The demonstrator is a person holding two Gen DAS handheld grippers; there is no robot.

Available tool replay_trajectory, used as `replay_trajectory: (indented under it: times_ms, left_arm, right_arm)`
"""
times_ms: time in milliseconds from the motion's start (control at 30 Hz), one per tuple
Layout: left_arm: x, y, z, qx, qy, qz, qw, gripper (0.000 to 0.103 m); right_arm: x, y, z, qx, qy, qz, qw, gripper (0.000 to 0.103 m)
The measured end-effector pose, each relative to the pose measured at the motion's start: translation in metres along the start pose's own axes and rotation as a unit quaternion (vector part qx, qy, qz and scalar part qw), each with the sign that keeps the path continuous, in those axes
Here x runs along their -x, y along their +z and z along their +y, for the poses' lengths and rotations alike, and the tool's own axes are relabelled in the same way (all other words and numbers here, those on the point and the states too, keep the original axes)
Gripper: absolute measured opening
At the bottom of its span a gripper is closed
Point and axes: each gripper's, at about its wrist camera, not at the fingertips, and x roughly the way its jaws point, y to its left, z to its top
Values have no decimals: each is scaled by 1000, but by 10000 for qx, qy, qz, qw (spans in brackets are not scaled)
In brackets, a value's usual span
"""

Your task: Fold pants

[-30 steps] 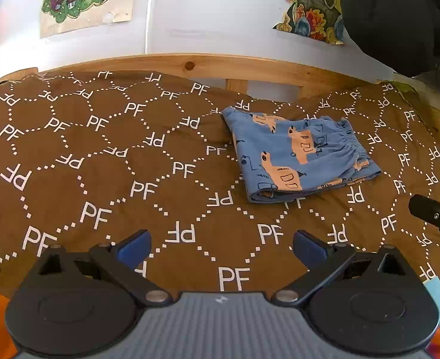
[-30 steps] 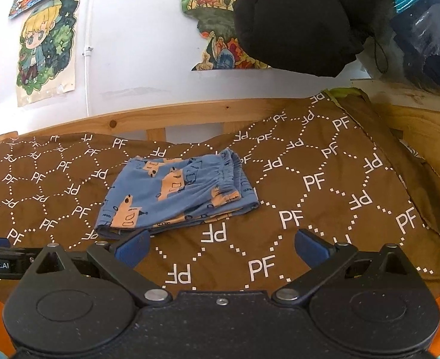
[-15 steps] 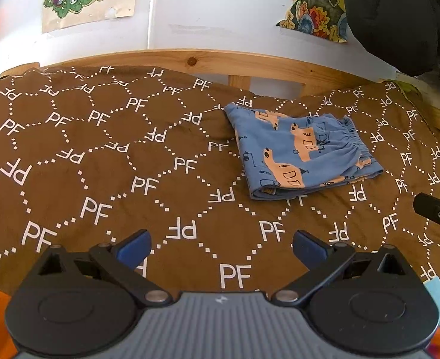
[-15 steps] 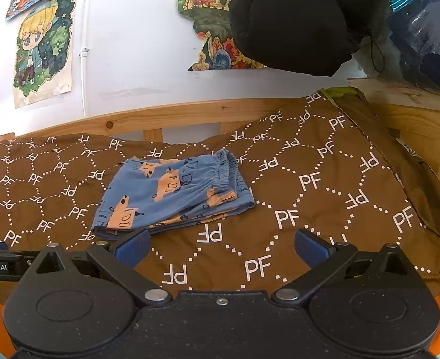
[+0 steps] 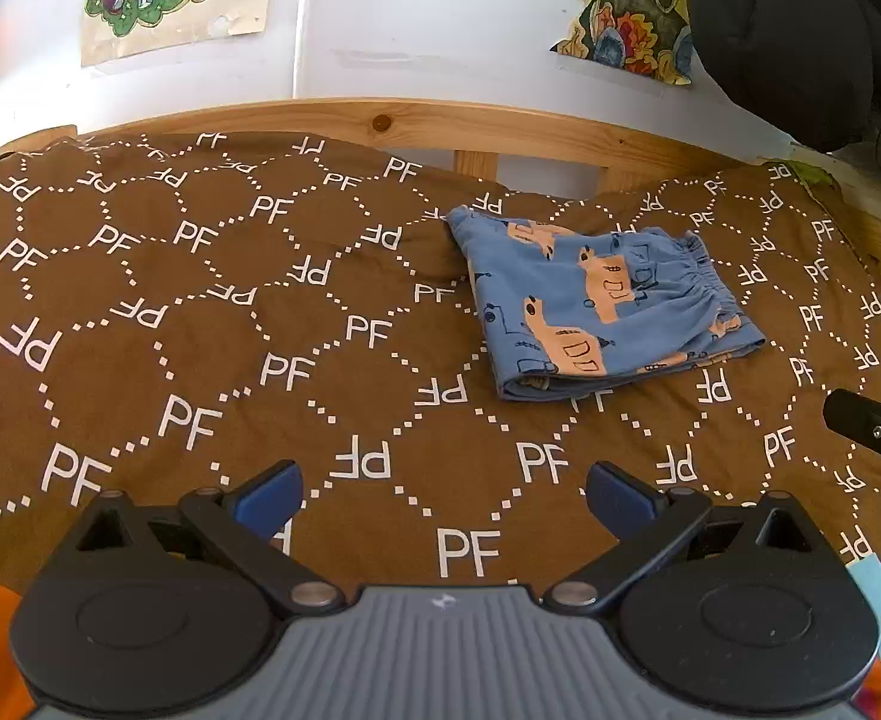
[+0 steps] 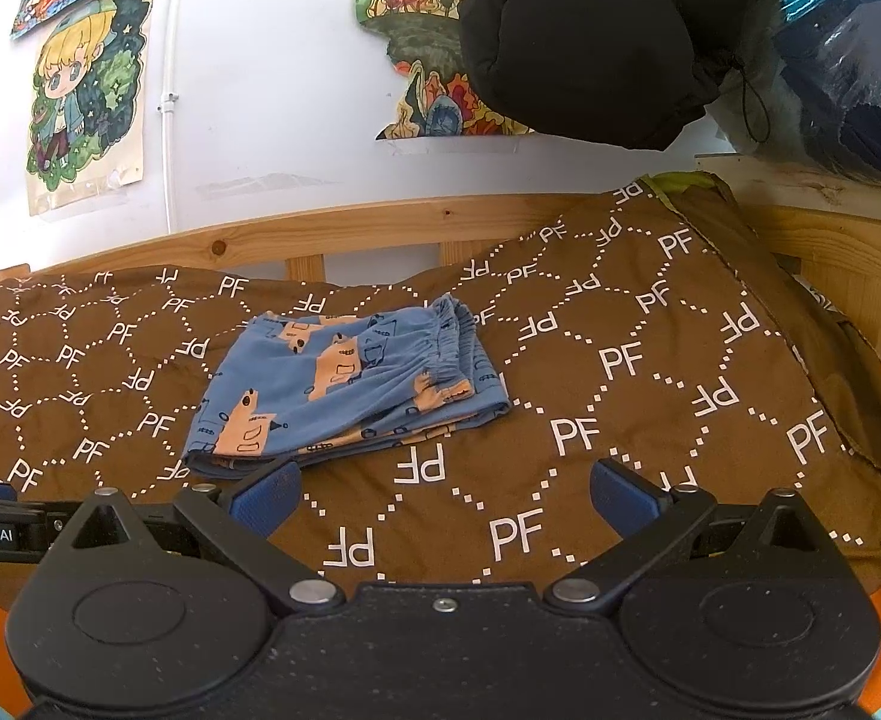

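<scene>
Pants (image 5: 602, 306): blue, orange animal print, folded into a compact rectangle, elastic waistband at the right end; lying flat on the brown bedspread (image 5: 200, 312) toward its far edge, near the wooden bed rail (image 5: 416, 120). Left gripper (image 5: 443, 489): jaws wide apart, empty, over the bedspread's near edge. Right gripper (image 6: 445, 489): jaws wide apart, empty, just short of the pants' near edge.

One folded pair of pants (image 5: 602, 306) lies on one brown blanket (image 5: 212, 324). Two tools are in view, left tool (image 5: 443, 489) and right tool (image 6: 445, 489). One black bag (image 6: 596, 30) hangs above.
</scene>
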Motion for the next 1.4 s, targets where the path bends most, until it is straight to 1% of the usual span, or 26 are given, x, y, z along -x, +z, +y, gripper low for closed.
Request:
replay_trajectory:
  times_ms: [467, 600, 700, 1000, 1400]
  left_arm:
    - [-1, 0, 0, 3, 39, 7, 10000, 103]
    - [-2, 2, 0, 88, 210, 211, 9995, 103]
    - [-3, 3, 0, 44, 269, 265, 9993, 103]
    - [-3, 3, -1, -10, 211, 316, 9993, 103]
    - [-5, 1, 0, 53, 194, 418, 9989, 103]
  right_arm:
    - [-1, -2, 0, -2, -1, 21, 10000, 102]
    - [-1, -3, 1, -8, -7, 25, 10000, 102]
    - [-1, -3, 1, -4, -2, 25, 10000, 102]
    - [-2, -3, 0, 4, 9, 45, 10000, 102]
    - [-2, -4, 1, 17, 16, 74, 10000, 102]
